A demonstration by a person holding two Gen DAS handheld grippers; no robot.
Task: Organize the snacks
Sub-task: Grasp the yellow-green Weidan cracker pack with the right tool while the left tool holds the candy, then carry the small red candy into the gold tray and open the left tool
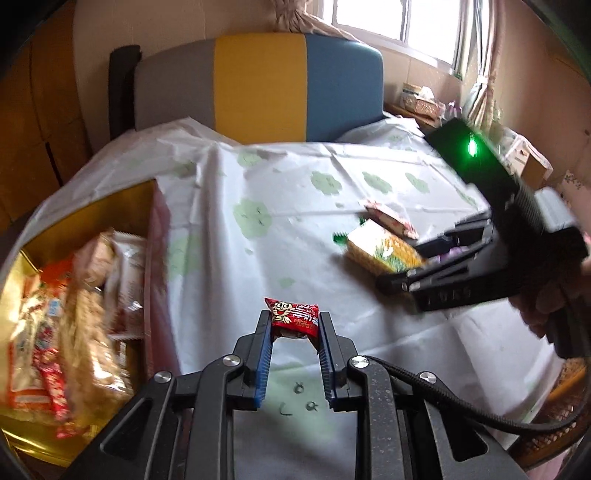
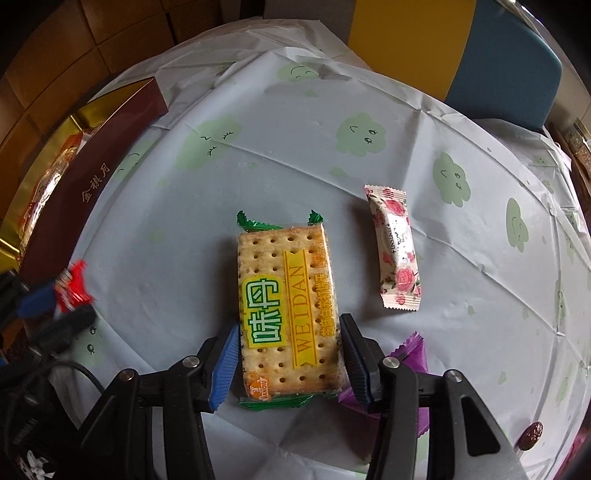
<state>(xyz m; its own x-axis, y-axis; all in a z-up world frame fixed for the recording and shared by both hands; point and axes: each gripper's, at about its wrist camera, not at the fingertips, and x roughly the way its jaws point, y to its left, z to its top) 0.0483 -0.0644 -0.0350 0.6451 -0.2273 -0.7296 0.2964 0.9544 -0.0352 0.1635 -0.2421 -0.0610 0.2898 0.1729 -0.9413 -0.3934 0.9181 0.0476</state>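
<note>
The left gripper (image 1: pixel 293 325) tilts down above the worktop (image 1: pixel 295 184), its fingers (image 1: pixel 263 339) narrowly parted and clamped on a red snack (image 1: pixel 294 316), beside the box (image 1: pixel 110 210) of snacks. The right gripper (image 2: pixel 290 360) points steeply down, fingers (image 2: pixel 225 369) half open astride a cracker pack (image 2: pixel 288 314) lying on the worktop; whether they press it is unclear.

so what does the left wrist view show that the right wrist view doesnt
Only the left wrist view shows the window, the heap of snacks in the gold box and the right claw's green light. Only the right wrist view shows the purple packet and the box's maroon side with gold lettering. Both show the cracker pack, the rose-print packet, the red snack in the left claw, and the cloud-print tablecloth.
</note>
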